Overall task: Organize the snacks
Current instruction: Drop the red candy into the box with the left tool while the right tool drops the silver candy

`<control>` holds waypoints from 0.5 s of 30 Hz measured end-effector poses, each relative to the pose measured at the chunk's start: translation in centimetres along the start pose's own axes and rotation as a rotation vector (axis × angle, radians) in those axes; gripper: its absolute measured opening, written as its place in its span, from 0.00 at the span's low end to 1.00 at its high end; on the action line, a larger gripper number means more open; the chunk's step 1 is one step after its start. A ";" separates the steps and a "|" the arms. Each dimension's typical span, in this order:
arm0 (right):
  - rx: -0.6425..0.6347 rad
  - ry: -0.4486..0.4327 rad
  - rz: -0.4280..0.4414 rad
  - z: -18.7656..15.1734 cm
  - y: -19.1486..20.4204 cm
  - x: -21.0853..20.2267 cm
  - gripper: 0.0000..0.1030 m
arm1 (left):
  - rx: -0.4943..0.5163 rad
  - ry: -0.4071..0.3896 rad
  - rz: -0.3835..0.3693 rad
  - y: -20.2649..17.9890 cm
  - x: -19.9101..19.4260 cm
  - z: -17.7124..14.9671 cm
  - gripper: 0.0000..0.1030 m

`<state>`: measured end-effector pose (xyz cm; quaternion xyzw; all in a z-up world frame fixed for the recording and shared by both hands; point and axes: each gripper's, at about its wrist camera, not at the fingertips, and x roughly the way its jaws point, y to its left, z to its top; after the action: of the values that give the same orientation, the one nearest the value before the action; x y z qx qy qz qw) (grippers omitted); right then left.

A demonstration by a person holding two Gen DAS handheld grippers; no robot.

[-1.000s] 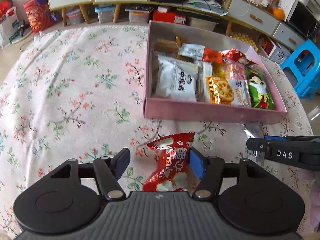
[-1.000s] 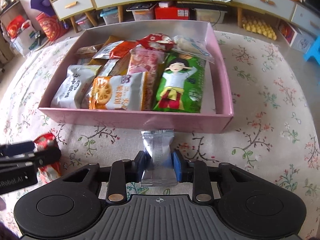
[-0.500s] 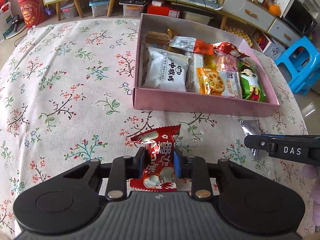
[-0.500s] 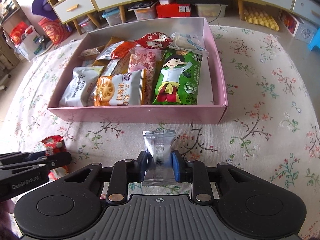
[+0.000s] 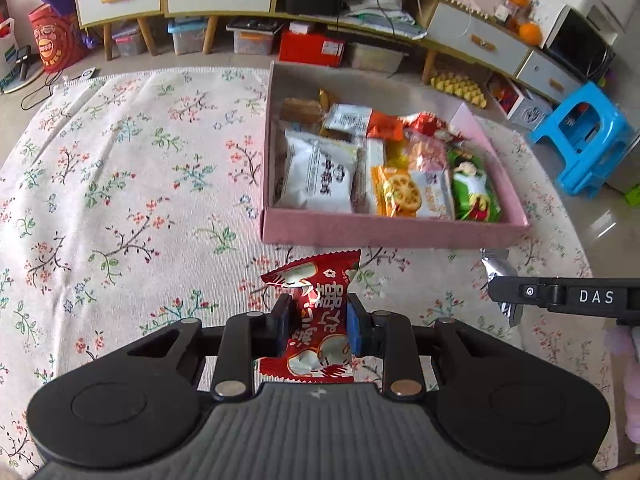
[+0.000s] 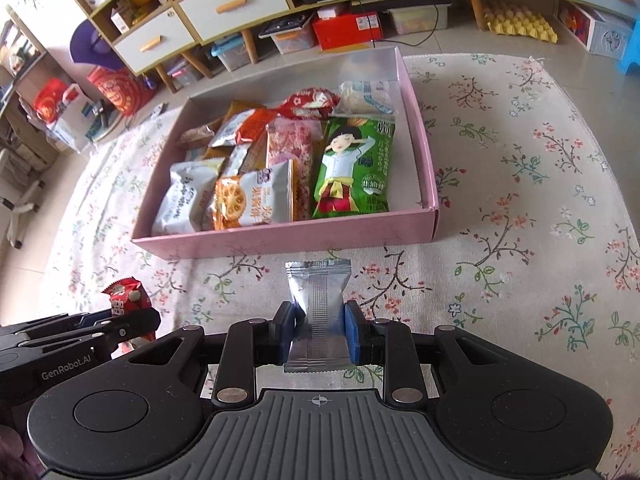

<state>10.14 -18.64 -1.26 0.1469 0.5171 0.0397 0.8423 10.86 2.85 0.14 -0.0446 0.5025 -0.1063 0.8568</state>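
Your left gripper [image 5: 316, 322] is clamped on the red candy packet [image 5: 318, 316], long axis pointing up-frame toward the pink box [image 5: 384, 232]. Only the right view shows your right gripper [image 6: 319, 330] pinching the silver packet [image 6: 318, 312], likewise upright, below the box on the floral tabletop [image 6: 520, 280].

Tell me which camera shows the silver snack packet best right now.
The right wrist view: the silver snack packet sits centred and unobstructed, clamped in the right hand-held gripper, its crimped top edge and centre seam clear. The left wrist view catches only crumpled slivers of it at the right edge, mostly hidden behind that gripper's black finger.
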 end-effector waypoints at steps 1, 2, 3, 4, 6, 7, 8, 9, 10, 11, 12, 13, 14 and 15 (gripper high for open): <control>0.006 -0.006 0.006 0.1 -0.1 -0.3 0.24 | -0.004 -0.007 -0.005 0.1 -0.2 0.2 0.24; 0.013 -0.012 0.011 0.2 -0.1 -0.5 0.24 | -0.009 -0.014 -0.010 0.1 -0.3 0.3 0.24; 0.020 -0.018 0.018 0.3 -0.2 -0.7 0.24 | -0.016 -0.022 -0.016 0.2 -0.4 0.5 0.24; 0.027 -0.025 0.025 0.4 -0.2 -1.0 0.24 | -0.023 -0.031 -0.022 0.3 -0.6 0.7 0.24; 0.040 -0.042 0.036 0.7 -0.3 -1.3 0.24 | -0.034 -0.055 -0.031 0.3 -0.7 1.2 0.24; 0.046 -0.052 0.041 0.9 -0.3 -1.5 0.24 | -0.039 -0.066 -0.031 0.4 -0.7 1.4 0.24; 0.052 -0.062 0.047 1.1 -0.4 -1.7 0.24 | -0.046 -0.075 -0.033 0.4 -0.7 1.6 0.24; 0.058 -0.073 0.050 1.3 -0.4 -1.9 0.24 | -0.053 -0.082 -0.038 0.4 -0.6 1.8 0.24; 0.065 -0.083 0.053 1.5 -0.5 -1.9 0.24 | -0.060 -0.089 -0.043 0.4 -0.5 2.1 0.24; 0.073 -0.092 0.055 1.7 -0.6 -2.0 0.24 | -0.067 -0.096 -0.047 0.3 -0.4 2.3 0.24; 0.080 -0.103 0.057 1.8 -0.6 -2.0 0.24 | -0.073 -0.102 -0.050 0.3 -0.2 2.5 0.24; 0.086 -0.112 0.060 2.0 -0.7 -2.0 0.24 | -0.077 -0.109 -0.053 0.1 -0.1 2.7 0.24; 0.094 -0.122 0.063 2.2 -0.8 -1.9 0.24 | -0.081 -0.118 -0.056 0.0 0.1 2.9 0.24; 0.103 -0.133 0.068 2.3 -0.9 -1.8 0.24 | -0.085 -0.128 -0.058 0.1 0.1 3.1 0.24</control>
<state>11.27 -20.37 1.04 0.2095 0.4561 0.0318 0.8643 13.59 2.78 1.52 -0.1020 0.4492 -0.1065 0.8811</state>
